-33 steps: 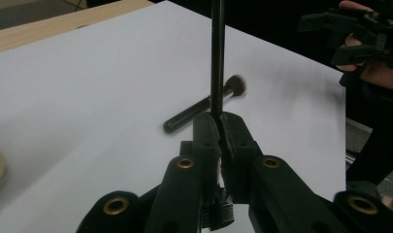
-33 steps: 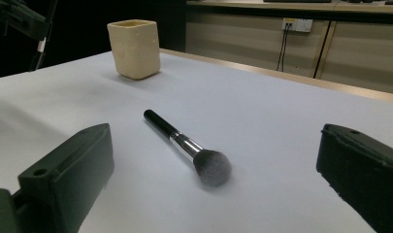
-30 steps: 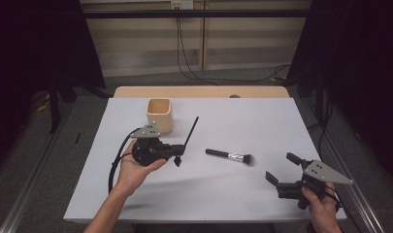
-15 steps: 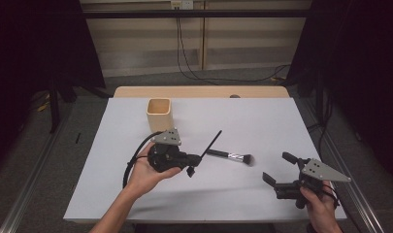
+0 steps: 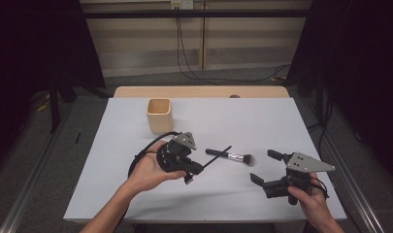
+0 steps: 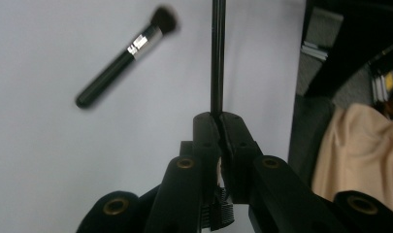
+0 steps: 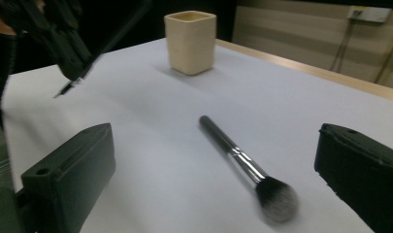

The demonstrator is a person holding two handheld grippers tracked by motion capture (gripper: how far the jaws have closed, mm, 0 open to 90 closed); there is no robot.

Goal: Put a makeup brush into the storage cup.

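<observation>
Thin black stick (image 6: 217, 58) sits clamped between my left gripper's (image 6: 218, 121) closed jaws. My right gripper (image 5: 267, 167) hangs wide open, empty, near the makeup brush (image 5: 229, 155) lying on the table (image 5: 262, 116).

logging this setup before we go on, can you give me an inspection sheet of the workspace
surface: white table, bare wood strip at far edge.
job's things: beige cup upright near far left; makeup brush lying flat mid-table; thin black stick in the left claw.
clutter: nothing seen.
grippers: left claw shut on the stick, above the table; right claw open, facing the brush.
cables: black cable loops from left claw; wall cables hang behind.
surroundings: dark curtains either side, pale wall panels behind.
</observation>
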